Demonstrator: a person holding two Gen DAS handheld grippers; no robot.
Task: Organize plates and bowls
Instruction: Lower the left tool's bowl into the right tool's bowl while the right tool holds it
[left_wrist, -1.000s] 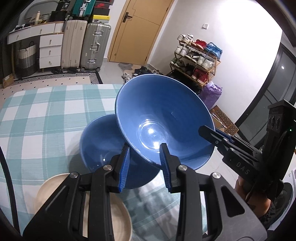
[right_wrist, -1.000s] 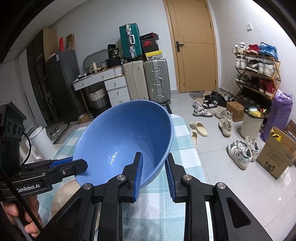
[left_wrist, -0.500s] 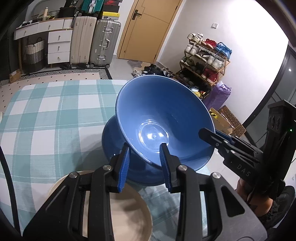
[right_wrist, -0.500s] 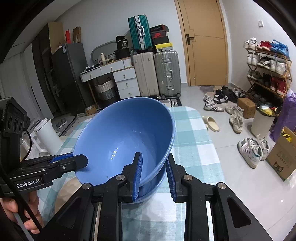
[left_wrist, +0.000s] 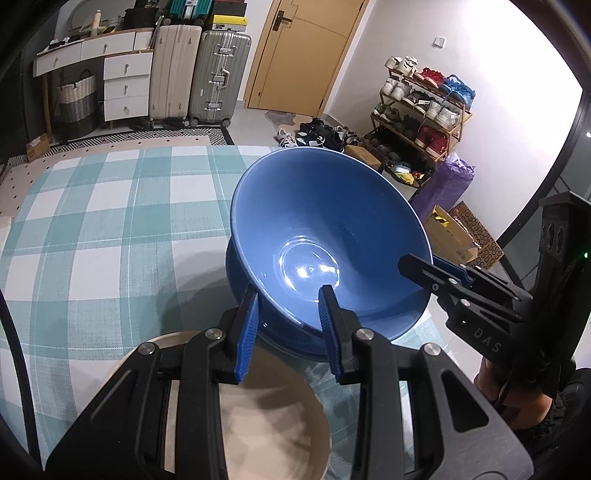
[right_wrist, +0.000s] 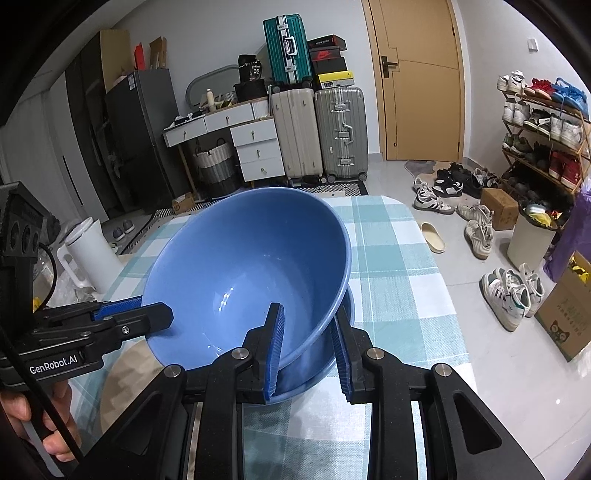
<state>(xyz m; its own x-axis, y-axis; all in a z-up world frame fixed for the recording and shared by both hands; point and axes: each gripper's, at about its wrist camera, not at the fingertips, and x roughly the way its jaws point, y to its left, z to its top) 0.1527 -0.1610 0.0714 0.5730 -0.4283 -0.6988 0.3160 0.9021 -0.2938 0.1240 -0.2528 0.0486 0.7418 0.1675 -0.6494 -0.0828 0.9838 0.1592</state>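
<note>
Left wrist view shows the table (left_wrist: 110, 229) under a teal checked cloth filling the left and centre of the frame, with the upper blue bowl (left_wrist: 325, 236) held tilted over a lower blue bowl (left_wrist: 243, 273) that sits on the cloth at frame centre. Both bowls look empty. A beige plate (left_wrist: 280, 417), also bare, lies at the lower centre, just beside the lower bowl. The left gripper (left_wrist: 290, 332) has its fingers clenched on the near rim of the upper bowl; the right gripper (right_wrist: 308, 350) grasps the opposite rim, seen at lower centre of the right wrist view. To nest it well, both hands should probably level the tilted bowl, centre it over the lower one, and release only once it seats.
</note>
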